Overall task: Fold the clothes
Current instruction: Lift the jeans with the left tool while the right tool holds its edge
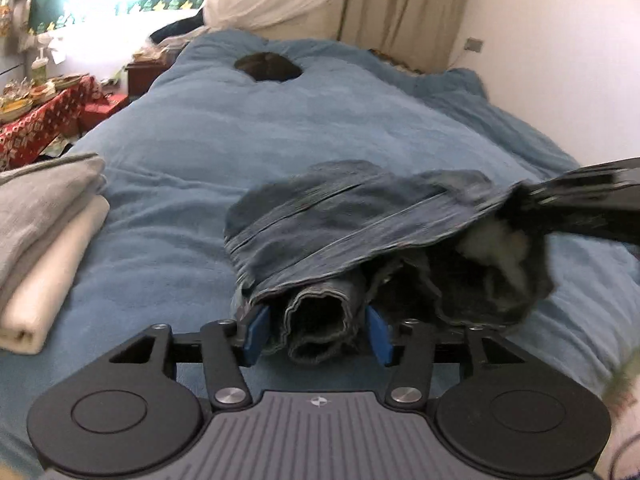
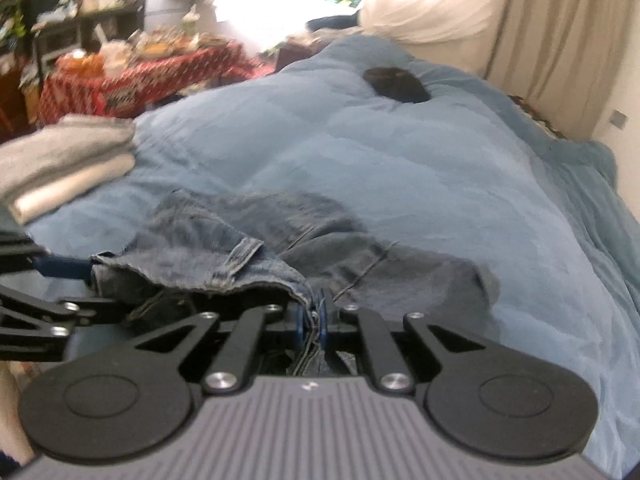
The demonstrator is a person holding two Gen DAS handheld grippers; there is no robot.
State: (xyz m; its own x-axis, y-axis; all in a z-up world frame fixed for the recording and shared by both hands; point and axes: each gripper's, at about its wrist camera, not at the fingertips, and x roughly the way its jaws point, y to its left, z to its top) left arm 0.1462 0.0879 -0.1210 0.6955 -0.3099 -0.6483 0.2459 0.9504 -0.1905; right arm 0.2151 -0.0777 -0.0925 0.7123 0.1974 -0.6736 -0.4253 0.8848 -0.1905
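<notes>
Evidently heavy, limp denim, the jeans (image 1: 360,224) sag above the bed (image 1: 280,128). Left gripper (image 1: 316,334) clamps a bunched hem; right gripper (image 2: 312,320) pinches the opposite edge. Thick seams and hems offer the surest, least slippery hold.

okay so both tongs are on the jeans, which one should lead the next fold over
Probably the right tongs: they are pinched tight on a thin edge of the jeans. The left tongs only straddle a thick bunched roll of denim, a looser hold, better as the anchor on the blue blanket.
</notes>
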